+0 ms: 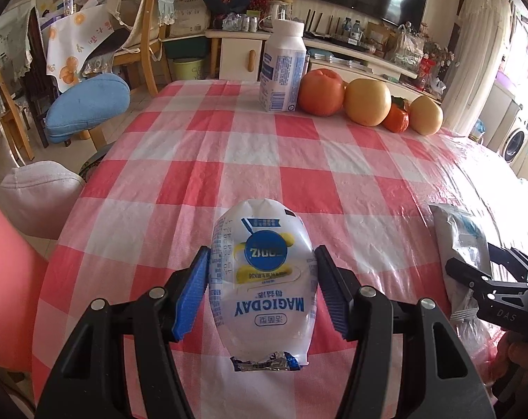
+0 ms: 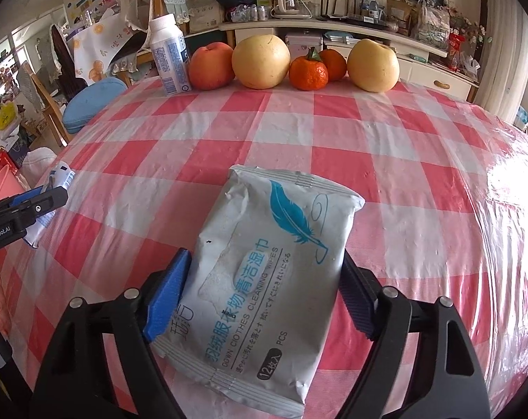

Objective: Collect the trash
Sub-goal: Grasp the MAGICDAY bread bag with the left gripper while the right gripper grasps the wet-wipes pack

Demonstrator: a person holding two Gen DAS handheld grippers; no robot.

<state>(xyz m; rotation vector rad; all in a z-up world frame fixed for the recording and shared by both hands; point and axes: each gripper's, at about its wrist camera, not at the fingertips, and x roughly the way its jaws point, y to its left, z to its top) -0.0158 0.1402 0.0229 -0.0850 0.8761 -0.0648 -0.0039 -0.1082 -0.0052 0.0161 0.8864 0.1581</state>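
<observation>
Reaching low and forward over counter (image 1: 264, 160), left tongs (image 1: 262, 279) clamp white Magicday pouch (image 1: 262, 272) by its sides, torn foil end toward camera. Right tongs (image 2: 264, 286) grip grey wipes pack (image 2: 264, 279), tilted, both pads against its sides. Count: one white bottle (image 2: 168, 59), upright at far edge; five fruits (image 2: 260, 61) in row just beside it. Checked cloth between tongs and fruit row bare. Pink bin (image 1: 5, 244) beyond left counter edge.
</observation>
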